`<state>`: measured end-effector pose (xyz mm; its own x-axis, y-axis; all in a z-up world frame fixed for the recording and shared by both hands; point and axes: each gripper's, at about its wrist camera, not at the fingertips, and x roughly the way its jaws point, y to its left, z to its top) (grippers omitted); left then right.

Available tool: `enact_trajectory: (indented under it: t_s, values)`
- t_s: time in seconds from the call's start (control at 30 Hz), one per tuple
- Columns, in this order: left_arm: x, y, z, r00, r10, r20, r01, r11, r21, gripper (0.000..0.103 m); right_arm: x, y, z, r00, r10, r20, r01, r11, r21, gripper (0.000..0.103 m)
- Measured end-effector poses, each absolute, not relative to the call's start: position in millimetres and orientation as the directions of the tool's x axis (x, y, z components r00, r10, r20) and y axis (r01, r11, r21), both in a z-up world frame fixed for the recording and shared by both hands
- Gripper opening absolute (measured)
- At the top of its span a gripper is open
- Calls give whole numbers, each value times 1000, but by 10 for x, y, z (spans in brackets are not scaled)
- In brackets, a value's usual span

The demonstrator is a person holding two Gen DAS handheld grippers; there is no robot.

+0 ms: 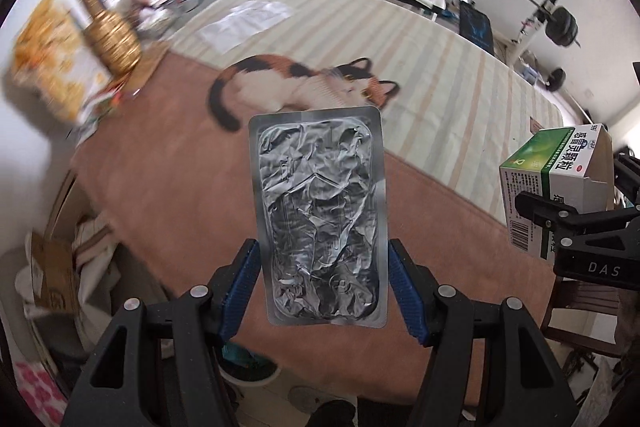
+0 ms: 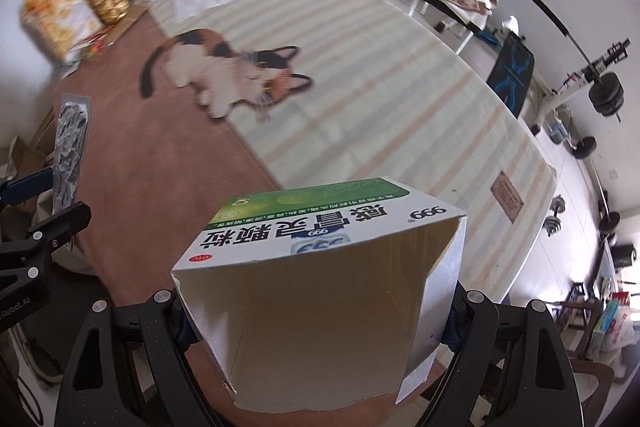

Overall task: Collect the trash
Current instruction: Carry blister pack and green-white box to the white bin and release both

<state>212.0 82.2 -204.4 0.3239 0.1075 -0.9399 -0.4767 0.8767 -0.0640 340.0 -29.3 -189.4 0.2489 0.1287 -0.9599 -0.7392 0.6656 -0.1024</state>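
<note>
My left gripper [image 1: 322, 279] is shut on a crumpled silver foil blister pack [image 1: 320, 211] and holds it upright above the brown part of the table mat. The pack also shows edge-on in the right wrist view [image 2: 70, 151]. My right gripper [image 2: 316, 311] is shut on an empty green-and-white medicine box [image 2: 320, 267] with its torn open end facing the camera. That box also shows at the right edge of the left wrist view [image 1: 556, 179], held by the right gripper above the table's right side.
The table [image 2: 380, 75] has a striped mat with a calico cat picture [image 1: 296, 83]. A gold bottle [image 1: 110, 39], a snack bag [image 1: 52, 63], water bottles and a crumpled paper [image 1: 244, 21] lie at the far side. Chairs and barbell weights stand beyond. Boxes and bags sit on the floor at left.
</note>
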Motion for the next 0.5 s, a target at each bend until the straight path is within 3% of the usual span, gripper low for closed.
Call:
enact_trajectory:
  t_s: [0.3,0.5]
  values:
    - [383,964,-2098,333,131,-934,-626,772,-115,61,1717,-65,-1854,275,160,-948,-812,566,-141,89]
    - [-623,1098,-2604,297,65,-953,-729,660,-183,61,611,123,-2456,106,145,-984,-854,520,-15,89]
